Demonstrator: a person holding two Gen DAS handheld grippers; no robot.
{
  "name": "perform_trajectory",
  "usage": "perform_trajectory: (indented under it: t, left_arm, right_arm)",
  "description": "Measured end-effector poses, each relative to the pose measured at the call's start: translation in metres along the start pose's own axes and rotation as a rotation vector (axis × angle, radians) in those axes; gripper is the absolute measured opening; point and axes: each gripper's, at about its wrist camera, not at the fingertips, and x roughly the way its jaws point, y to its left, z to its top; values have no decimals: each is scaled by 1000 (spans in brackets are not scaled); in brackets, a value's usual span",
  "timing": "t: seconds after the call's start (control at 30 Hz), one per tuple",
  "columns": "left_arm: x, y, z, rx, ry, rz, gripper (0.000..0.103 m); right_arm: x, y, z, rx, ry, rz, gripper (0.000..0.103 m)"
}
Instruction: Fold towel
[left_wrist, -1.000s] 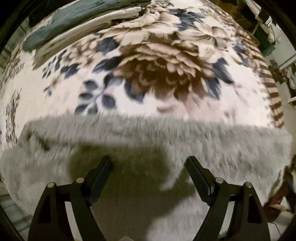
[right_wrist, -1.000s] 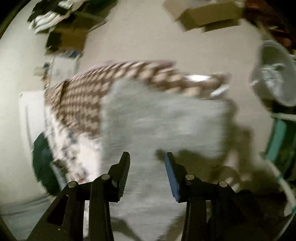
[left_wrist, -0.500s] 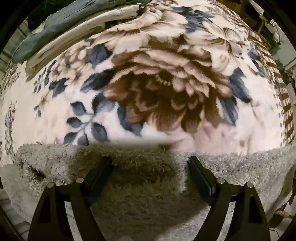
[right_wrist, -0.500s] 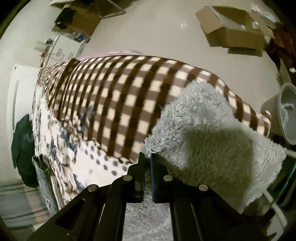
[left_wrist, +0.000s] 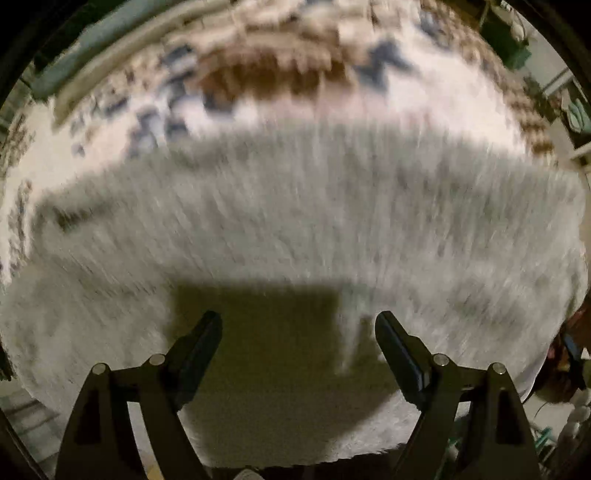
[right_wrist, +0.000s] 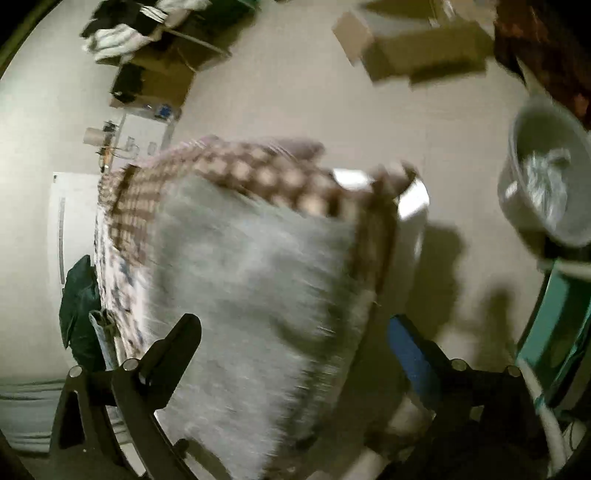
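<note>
— Looking down both wrist views, what have you got?

— I have the grey shaggy towel (left_wrist: 303, 221) lying on the floral blanket (left_wrist: 288, 62), close to the blanket's checked border (right_wrist: 229, 166) at the bed's edge. My left gripper (left_wrist: 298, 326) hangs above it with jaws spread wide, nothing between them. My right gripper (right_wrist: 293, 330) is likewise spread apart and holds nothing, with the towel (right_wrist: 251, 295) below it.

— So how far along is the fold?

— Hard to call, since both pictures are smeared by motion. The towel lies as a compact block, so I'd judge at least one fold is in. I can't count layers. Whether another fold or only a smoothing remains, I cannot tell.

— Anything nearby to mind?

— A white bucket (right_wrist: 546, 184) and a cardboard box (right_wrist: 424, 55) on the floor, well apart from the towel.
</note>
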Motion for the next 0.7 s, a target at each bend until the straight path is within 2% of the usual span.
perform_trajectory:
  t: [0.1, 0.17, 0.23, 0.27, 0.33, 0.37, 0.4, 0.53, 0.6, 0.7]
  left_arm:
    - [22, -3, -9, 3, 21, -2, 86]
    - [28, -4, -8, -3, 1, -4, 94]
    - [31, -4, -2, -10, 7, -6, 101]
    - [35, -2, -1, -9, 11, -5, 103]
    - [44, -1, 1, -17, 27, -13, 103]
    - [46, -2, 4, -23, 35, -16, 103]
    - [48, -2, 8, -29, 43, -20, 103]
    - [53, 1, 24, -43, 51, -26, 103]
    - [56, 0, 27, -50, 43, -20, 103]
    - [60, 2, 21, -64, 29, -20, 103]
  right_arm:
    - [31, -20, -4, 31, 14, 99, 103]
    - [51, -26, -3, 45, 25, 122, 101]
    - [61, -28, -2, 47, 2, 179, 76]
    - [61, -27, -2, 36, -20, 193, 59]
    - [55, -20, -2, -1, -69, 182, 53]
    - [51, -18, -4, -15, -91, 193, 39]
    - [45, -15, -5, -22, -111, 225, 37]
    - [37, -8, -4, -33, -144, 308, 37]
    - [52, -11, 2, -3, -115, 306, 60]
    - [67, -16, 16, 54, -89, 361, 74]
